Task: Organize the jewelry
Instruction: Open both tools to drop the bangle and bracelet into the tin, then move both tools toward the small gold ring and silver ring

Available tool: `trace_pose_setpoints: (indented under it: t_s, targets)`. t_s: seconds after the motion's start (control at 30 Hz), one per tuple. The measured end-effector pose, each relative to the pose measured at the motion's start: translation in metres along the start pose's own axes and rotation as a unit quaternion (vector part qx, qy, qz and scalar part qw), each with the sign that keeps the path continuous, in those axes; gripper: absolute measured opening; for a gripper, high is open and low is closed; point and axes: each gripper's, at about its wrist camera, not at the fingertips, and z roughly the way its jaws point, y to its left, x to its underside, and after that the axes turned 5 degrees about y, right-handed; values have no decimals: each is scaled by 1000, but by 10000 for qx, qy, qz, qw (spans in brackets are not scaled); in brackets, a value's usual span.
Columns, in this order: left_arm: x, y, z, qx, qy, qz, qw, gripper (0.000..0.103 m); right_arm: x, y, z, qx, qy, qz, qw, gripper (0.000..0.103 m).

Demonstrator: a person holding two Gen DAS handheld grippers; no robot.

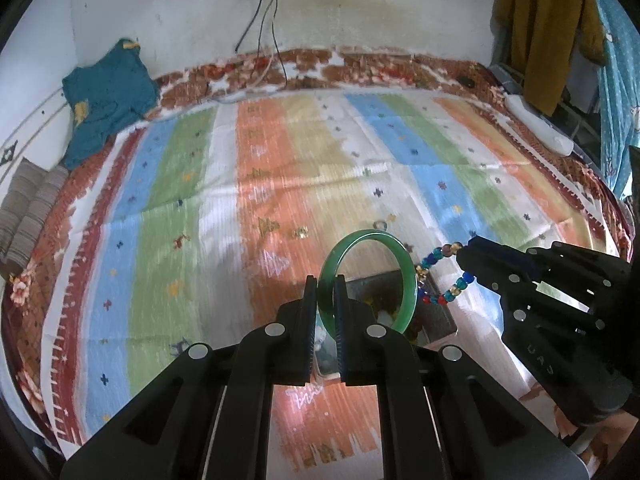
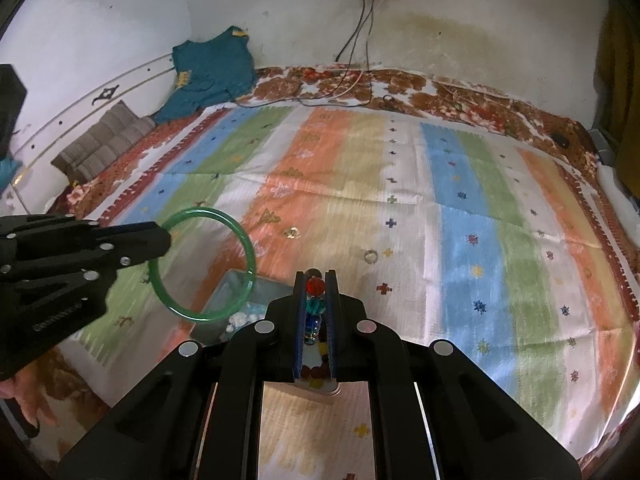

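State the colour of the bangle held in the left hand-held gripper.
Green, translucent: the bangle shows best in the right wrist view, clamped by the left hand-held gripper.

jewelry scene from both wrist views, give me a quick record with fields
surface: striped bedspread
left gripper: shut on green bangle, held upright
right gripper: shut on beaded bracelet, colored beads hanging
container: jewelry tray below both grippers, already holding pieces
loose items: two small rings on the bedspread beyond the tray
background: teal garment against wall, cables from a wall socket
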Motion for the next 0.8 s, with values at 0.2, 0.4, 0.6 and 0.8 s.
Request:
trace_pose_setpoints:
  t_s: [0.2,0.4,0.6,0.8]
  targets:
    - [0,10,7,-172,116,-190,9996,24,0,-10,11,155,260,203,9993,23]
    - [-3,16,10,-243,140,-250,9993,37,-3,-18,18,314,348,328,9984,37]
    - [-16,24,25,-280,250,-328,9988,50,-13,-30,35,546,525,437,9962,48]
    - [-31,26,42,-259,322,-322,9986,61,-20,-35,57,547,805,467,9942,54]
